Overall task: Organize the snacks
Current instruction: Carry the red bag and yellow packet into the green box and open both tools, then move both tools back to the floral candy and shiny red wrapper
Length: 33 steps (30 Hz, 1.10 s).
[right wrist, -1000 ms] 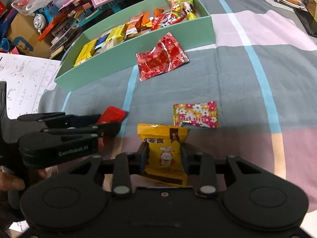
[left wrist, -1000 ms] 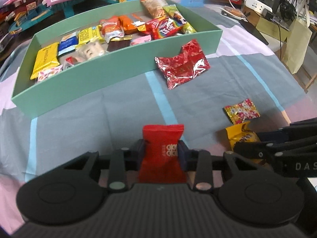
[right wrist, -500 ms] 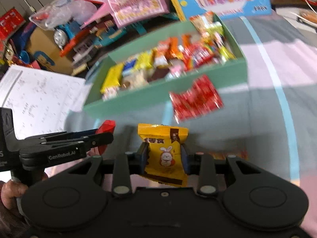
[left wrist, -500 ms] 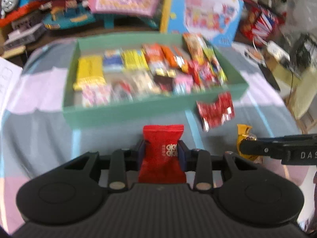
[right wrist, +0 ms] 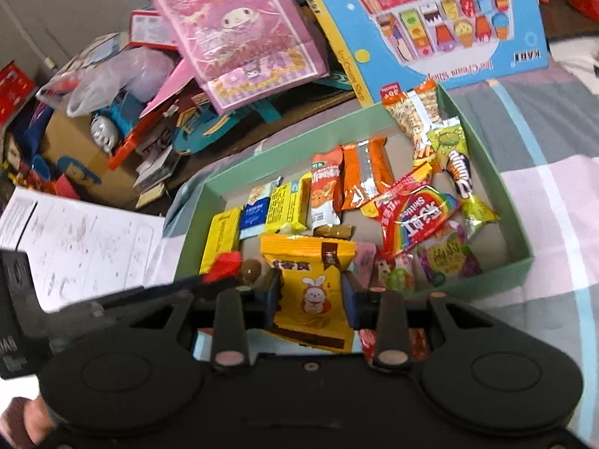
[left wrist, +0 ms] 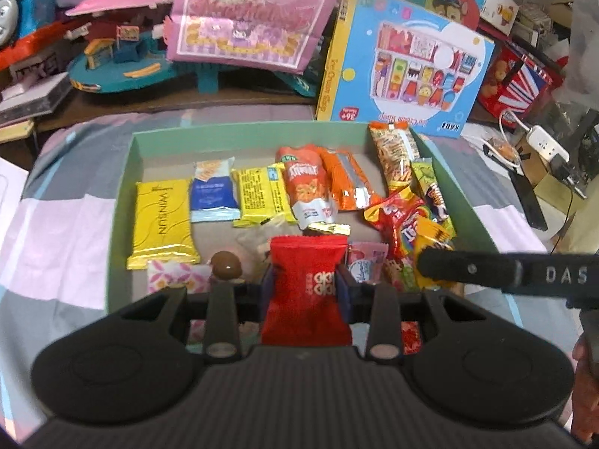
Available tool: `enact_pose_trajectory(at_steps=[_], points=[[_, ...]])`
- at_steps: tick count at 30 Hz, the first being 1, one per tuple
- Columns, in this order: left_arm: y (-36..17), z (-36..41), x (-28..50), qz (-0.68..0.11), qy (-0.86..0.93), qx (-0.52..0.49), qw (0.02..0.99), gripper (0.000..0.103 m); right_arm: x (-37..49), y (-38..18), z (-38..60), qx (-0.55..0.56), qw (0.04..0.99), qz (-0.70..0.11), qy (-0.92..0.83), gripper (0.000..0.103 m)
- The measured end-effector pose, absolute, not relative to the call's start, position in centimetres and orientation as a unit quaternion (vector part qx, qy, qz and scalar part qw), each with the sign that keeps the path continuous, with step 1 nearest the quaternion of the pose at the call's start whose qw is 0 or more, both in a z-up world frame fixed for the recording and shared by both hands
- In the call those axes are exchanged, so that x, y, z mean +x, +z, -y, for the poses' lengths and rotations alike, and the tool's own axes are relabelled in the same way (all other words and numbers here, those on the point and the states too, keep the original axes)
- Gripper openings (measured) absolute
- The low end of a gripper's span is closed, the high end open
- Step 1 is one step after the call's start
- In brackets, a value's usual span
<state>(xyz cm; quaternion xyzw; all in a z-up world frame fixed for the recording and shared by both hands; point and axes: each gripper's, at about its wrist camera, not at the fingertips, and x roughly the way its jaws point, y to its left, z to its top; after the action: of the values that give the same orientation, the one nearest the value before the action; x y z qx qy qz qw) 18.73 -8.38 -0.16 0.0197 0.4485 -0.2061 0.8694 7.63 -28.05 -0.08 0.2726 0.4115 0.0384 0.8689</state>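
My left gripper [left wrist: 305, 280] is shut on a red snack packet [left wrist: 307, 292] and hangs over the near part of the green box [left wrist: 123, 187]. In the right wrist view my right gripper [right wrist: 310, 288] is shut on a yellow packet with a rabbit [right wrist: 310, 288], also above the box's [right wrist: 520, 224] near side. The box holds several snacks: a yellow bar [left wrist: 163, 220], a blue packet [left wrist: 213, 194], orange packets [left wrist: 307, 183] and a rainbow candy bag [right wrist: 415, 220]. Each gripper shows at the edge of the other's view: the right gripper [left wrist: 505, 271], the left gripper [right wrist: 209, 280].
Toy boxes stand behind the green box: a pink bag [left wrist: 247, 15] and a blue ice cream shop box [left wrist: 408, 71]. A toy train [right wrist: 112, 119] and papers [right wrist: 75, 239] lie to the left. A power strip and cables [left wrist: 543, 142] sit at the right. A red foil packet [right wrist: 415, 340] lies under my right gripper.
Both grippers have moved forward and up from the bedspread to above the green box, each still holding its packet. The loose packets on the cloth have slipped out of view.
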Motion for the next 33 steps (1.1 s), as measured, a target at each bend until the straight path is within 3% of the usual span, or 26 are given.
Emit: enact_pose_trajectory(at_steps=[7, 10, 11, 12, 13, 14, 33], points=[[-2.1, 9.5, 20.2, -0.467, -0.211, 0.029, 0.859, 0.034, 11.1, -2.1, 28.0, 0.284, 0.855, -0.433, 0.029, 0.034], [-2.8, 9.7, 20.7, -0.473, -0.204, 0.034, 0.857, 0.037, 12.3, -2.6, 27.8, 0.289, 0.851, -0.437, 0.032, 0.039], [-2.9, 9.7, 20.7, -0.471, -0.197, 0.039, 0.859, 0.045, 12.6, -2.7, 27.7, 0.289, 0.851, -0.437, 0.032, 0.057], [-2.9, 9.8, 20.7, -0.468, -0.187, 0.047, 0.862, 0.076, 12.7, -2.7, 27.6, 0.29, 0.851, -0.437, 0.03, 0.071], [-3.0, 9.8, 20.6, -0.46, -0.172, 0.056, 0.869, 0.103, 12.7, -2.5, 27.6, 0.291, 0.853, -0.433, 0.027, 0.095], [-2.8, 9.7, 20.3, -0.447, -0.163, 0.061, 0.878, 0.102, 12.6, -2.3, 27.6, 0.291, 0.857, -0.425, 0.023, 0.103], [-1.3, 7.5, 16.6, -0.446, -0.148, 0.04, 0.882, 0.103, 6.6, -1.3, 30.3, 0.304, 0.858, -0.413, -0.018, 0.103]])
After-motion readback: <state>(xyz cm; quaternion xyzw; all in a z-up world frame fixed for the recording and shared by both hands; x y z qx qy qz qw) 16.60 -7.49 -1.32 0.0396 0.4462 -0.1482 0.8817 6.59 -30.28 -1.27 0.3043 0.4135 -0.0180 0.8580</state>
